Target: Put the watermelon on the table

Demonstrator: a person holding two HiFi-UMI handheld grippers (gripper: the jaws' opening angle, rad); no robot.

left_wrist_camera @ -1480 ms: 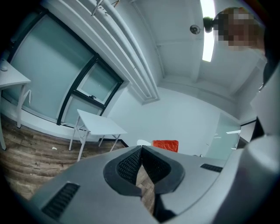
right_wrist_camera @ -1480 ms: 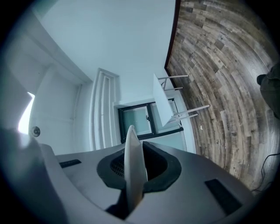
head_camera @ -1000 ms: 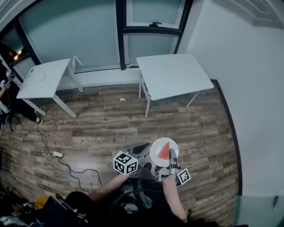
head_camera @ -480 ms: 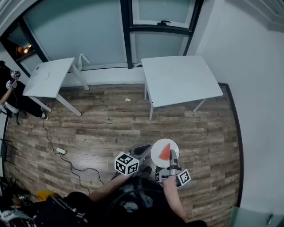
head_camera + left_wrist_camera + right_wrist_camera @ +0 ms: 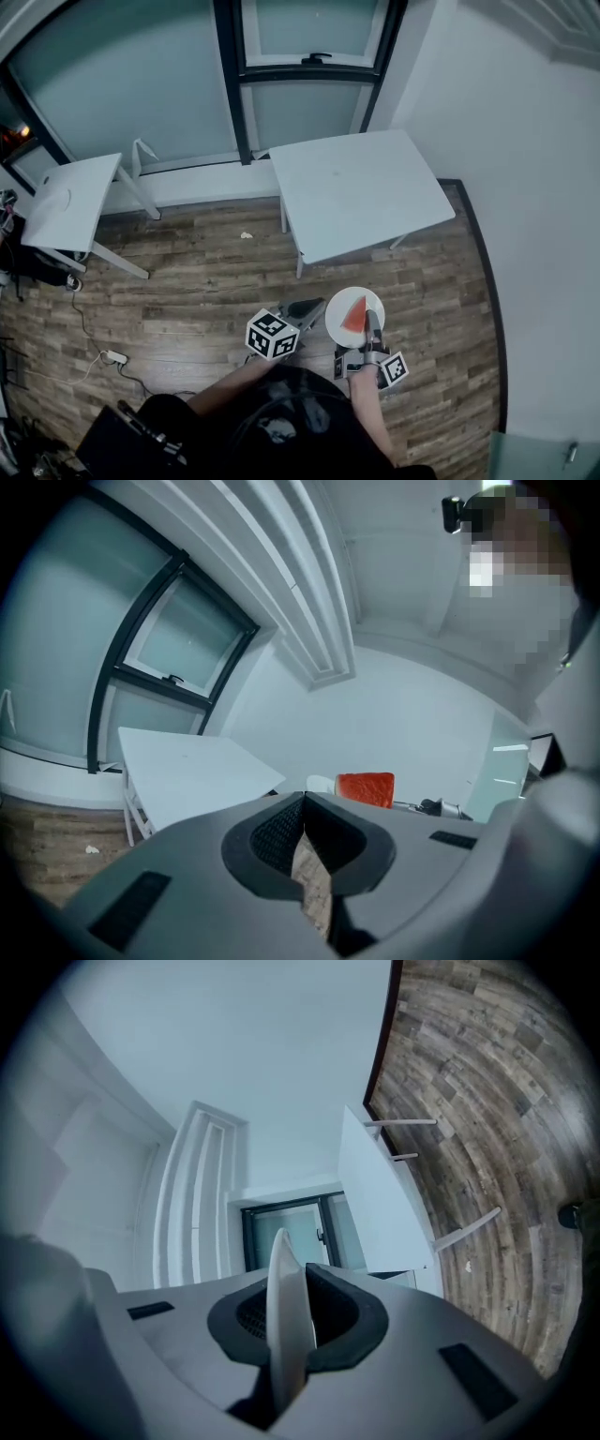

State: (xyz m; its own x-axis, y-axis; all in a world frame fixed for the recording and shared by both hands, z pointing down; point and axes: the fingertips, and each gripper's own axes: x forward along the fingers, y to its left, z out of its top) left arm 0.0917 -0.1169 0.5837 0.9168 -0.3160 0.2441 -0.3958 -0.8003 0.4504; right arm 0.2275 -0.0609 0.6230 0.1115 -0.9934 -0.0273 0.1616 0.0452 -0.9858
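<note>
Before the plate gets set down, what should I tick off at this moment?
1. Grip: right gripper jaws pinch the plate by its rim: ok.
2. Load: watermelon slice lies on the plate: ok.
3. Plate level: cannot tell from these angles.
4. Landing spot: table top shows bare white: ok.
5. Plate above the table: not ok, it hangs over the wooden floor, short of the table's near edge.
6. Spare hand: left gripper jaws together, nothing between them: ok.
</note>
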